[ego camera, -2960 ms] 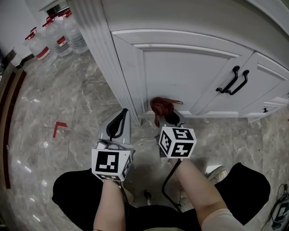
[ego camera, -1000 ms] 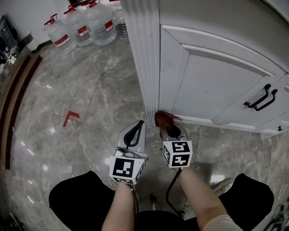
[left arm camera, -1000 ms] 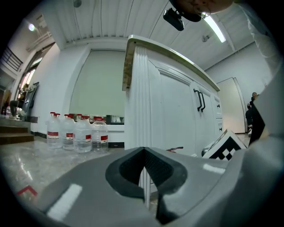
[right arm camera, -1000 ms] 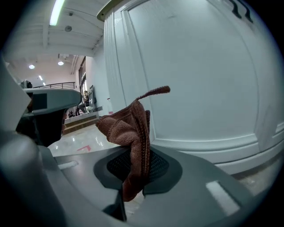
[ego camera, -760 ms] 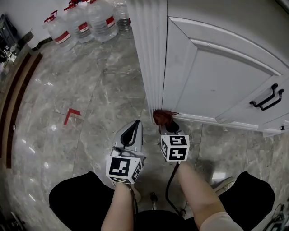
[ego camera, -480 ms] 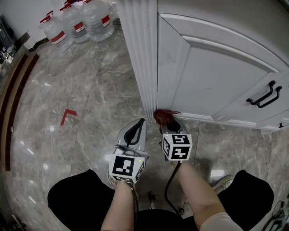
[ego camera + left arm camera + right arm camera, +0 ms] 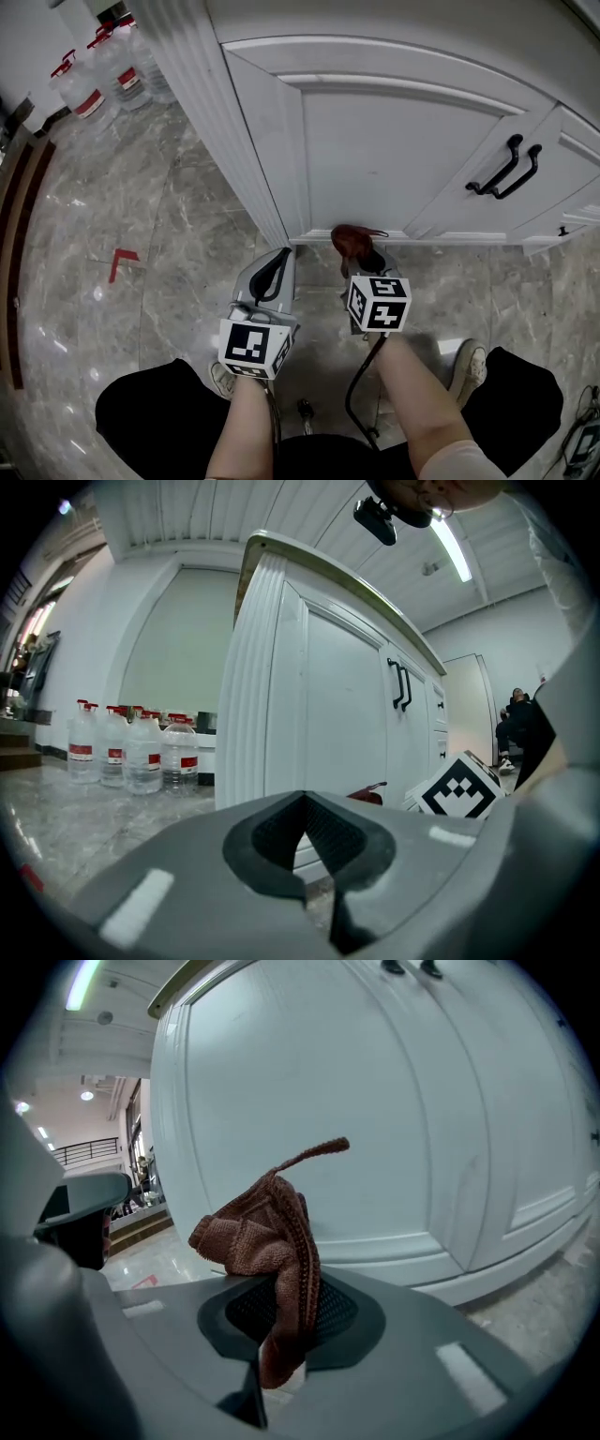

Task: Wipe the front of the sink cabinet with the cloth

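Rightward from the fluted corner post [image 7: 217,122] we have slid our right gripper [image 7: 364,261], its jaws pinching the brown cloth [image 7: 351,240] at the foot of the sink cabinet [image 7: 375,141] door. Our left gripper [image 7: 273,272], jaws pressed together on nothing, hangs just beside it over the marble floor [image 7: 141,281].

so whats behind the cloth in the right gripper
The white cabinet door, its flat panel and bottom rail. The cloth, pinched in the right gripper, covers a patch of the door low down, so whether it touches there can't be told.
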### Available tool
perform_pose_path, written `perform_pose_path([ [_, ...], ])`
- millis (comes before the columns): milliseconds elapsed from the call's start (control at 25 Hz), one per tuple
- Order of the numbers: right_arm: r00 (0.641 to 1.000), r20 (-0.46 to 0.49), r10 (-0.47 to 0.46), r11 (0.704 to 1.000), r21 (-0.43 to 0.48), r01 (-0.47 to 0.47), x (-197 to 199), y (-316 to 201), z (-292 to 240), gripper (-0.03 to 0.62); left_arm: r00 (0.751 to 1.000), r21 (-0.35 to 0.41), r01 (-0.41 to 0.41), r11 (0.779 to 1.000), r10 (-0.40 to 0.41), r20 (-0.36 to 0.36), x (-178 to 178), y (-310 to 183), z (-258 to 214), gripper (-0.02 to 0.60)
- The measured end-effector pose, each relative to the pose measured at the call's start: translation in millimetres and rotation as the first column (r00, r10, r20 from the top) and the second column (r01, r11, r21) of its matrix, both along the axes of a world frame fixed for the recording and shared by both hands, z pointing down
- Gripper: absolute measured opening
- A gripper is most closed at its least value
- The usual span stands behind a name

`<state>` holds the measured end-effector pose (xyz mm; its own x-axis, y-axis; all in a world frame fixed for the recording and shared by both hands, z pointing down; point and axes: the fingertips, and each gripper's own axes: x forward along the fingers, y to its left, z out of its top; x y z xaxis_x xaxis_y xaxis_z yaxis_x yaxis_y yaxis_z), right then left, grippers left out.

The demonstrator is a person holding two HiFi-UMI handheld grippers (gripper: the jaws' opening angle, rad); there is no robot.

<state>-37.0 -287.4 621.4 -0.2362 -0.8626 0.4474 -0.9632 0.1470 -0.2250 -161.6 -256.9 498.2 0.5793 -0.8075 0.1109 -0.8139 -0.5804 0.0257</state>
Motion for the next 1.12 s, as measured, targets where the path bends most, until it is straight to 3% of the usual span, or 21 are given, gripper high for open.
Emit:
perform_pose_path([
  [160, 0.997, -0.026, 0.068, 0.998, -0.017, -0.068, 38, 9, -1, 0.086, 1.0, -0.005, 0.003, 1.0, -0.003, -0.02, 14, -4, -7, 0.0],
  [360, 0.986, -0.037, 0.162, 0.986, -0.027, -0.163, 89, 17, -4, 0.086, 0.999, -0.013, -0.027, 1.0, 0.028, 0.041, 36, -2, -1, 0.0],
  [520, 0.969, -0.02, 0.245, 0.968, -0.045, -0.246, 125, 24, -4, 0.086, 0.998, -0.036, -0.035, 0.999, 0.036, 0.047, 43, -1, 10, 0.0],
  [880, 0.972, -0.03, 0.231, 0.972, -0.028, -0.232, 127, 41, -17, 0.084, 0.999, -0.071, -0.015, 0.997, 0.018, 0.041, 67, 3, 22, 0.0],
  [1000, 0.985, -0.021, 0.173, 0.983, 0.06, -0.172, 110, 55, -50, 0.084, 1.0, -0.067, -0.003, 0.998, 0.005, 0.024, 74, 9, 15, 0.0],
  [1120, 0.992, -0.021, 0.128, 0.973, 0.194, -0.121, 102, 69, -104, 0.084, 0.999, -0.035, 0.02, 0.999, -0.021, -0.031, 81, 12, -13, 0.0],
])
